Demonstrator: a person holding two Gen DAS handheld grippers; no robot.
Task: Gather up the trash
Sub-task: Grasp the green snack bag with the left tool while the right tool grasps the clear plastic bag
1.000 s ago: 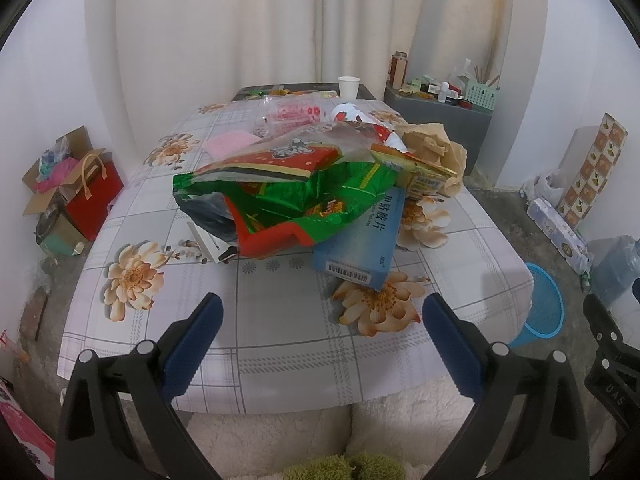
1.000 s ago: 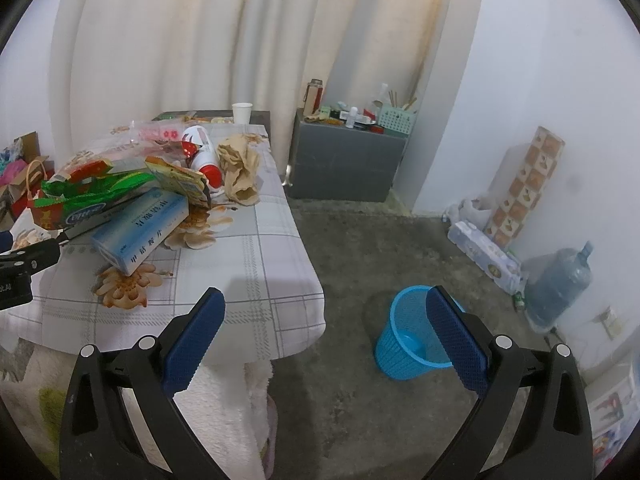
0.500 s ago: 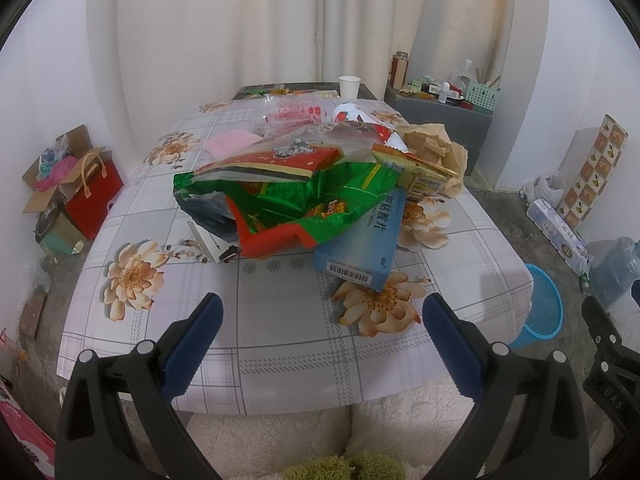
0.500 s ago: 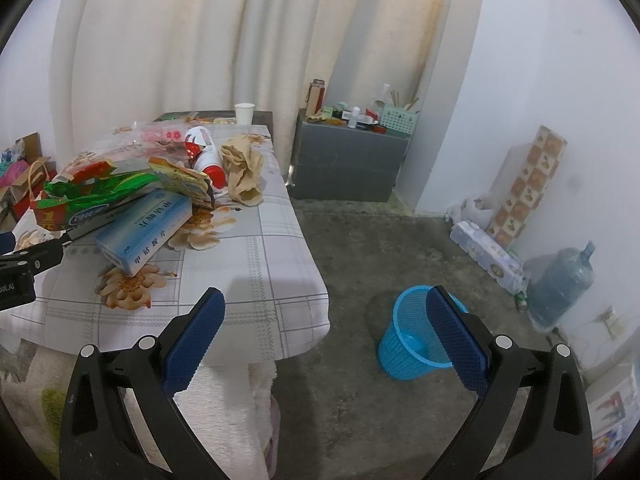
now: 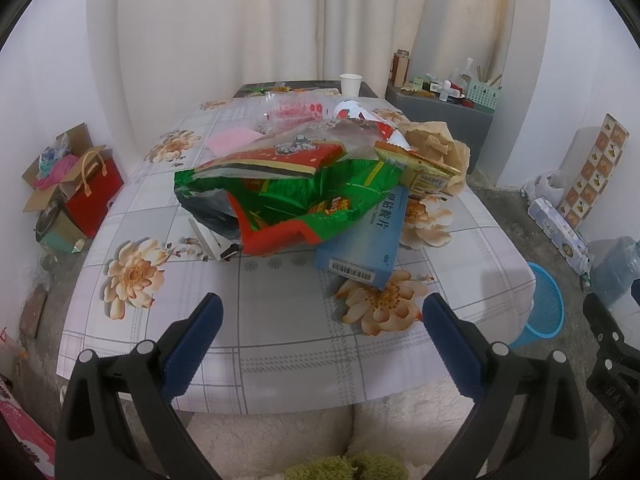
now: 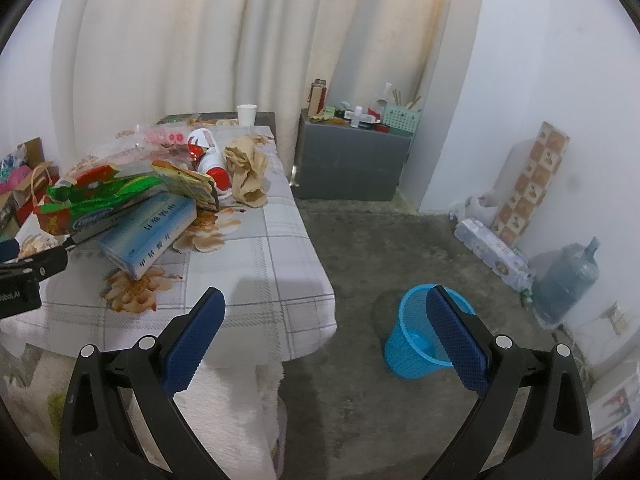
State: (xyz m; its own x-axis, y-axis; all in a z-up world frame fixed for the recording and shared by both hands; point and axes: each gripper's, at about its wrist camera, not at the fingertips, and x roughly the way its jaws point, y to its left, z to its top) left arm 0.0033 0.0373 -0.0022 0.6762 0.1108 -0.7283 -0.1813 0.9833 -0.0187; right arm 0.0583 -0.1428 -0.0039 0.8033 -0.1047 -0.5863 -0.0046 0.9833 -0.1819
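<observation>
Both grippers — left gripper (image 5: pixel 320 336), right gripper (image 6: pixel 325 320) — stay spread and empty, barely nearer the worktop's (image 5: pixel 280 344) near edge — snack bag (image 5: pixel 304 196) untouched.

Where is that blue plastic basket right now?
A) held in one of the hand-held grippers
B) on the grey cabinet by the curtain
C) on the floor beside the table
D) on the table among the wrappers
C: the blue basket stands on the bare concrete floor, off the corner of the table, and both hand-held grippers are open and empty.
</observation>
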